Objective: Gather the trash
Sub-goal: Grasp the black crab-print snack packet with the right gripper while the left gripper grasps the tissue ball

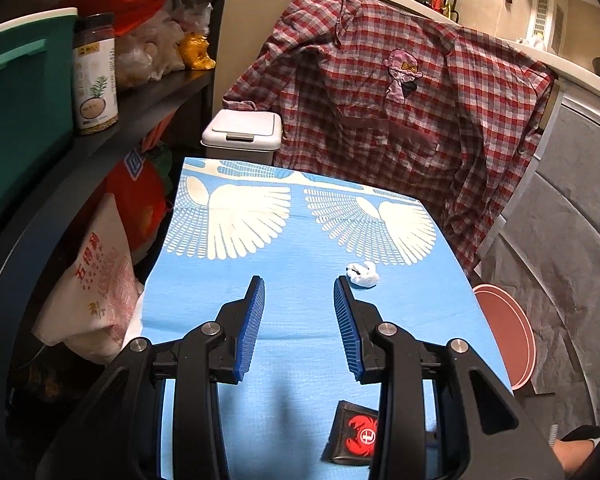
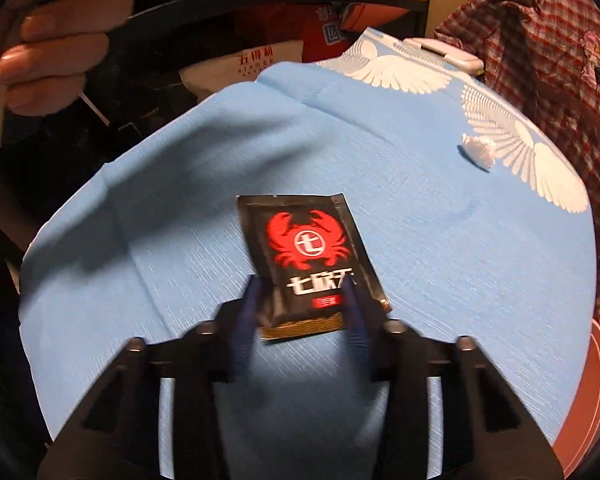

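A black snack packet (image 2: pixel 308 256) with a red crab lies on the blue cloth-covered table (image 2: pixel 420 240). My right gripper (image 2: pixel 303 292) has its blurred blue pads pressed against the two long edges of the packet's near end. The same packet (image 1: pixel 352 432) shows low in the left wrist view, partly hidden by my left gripper's arm. My left gripper (image 1: pixel 299 284) hovers open over the cloth (image 1: pixel 292 248) with nothing between its pads. A crumpled white tissue (image 1: pixel 363 274) rests just right of its right fingertip and also appears far right as the tissue (image 2: pixel 478 150).
A small white lidded bin (image 1: pixel 242 130) stands beyond the table's far edge. A red checked shirt (image 1: pixel 380 100) hangs behind the table. Dark shelves with a teal box (image 1: pixel 24 112), a jar (image 1: pixel 95 76) and bags crowd the left. A red stool (image 1: pixel 504 336) sits right. A hand (image 2: pixel 60 28) grips the left tool.
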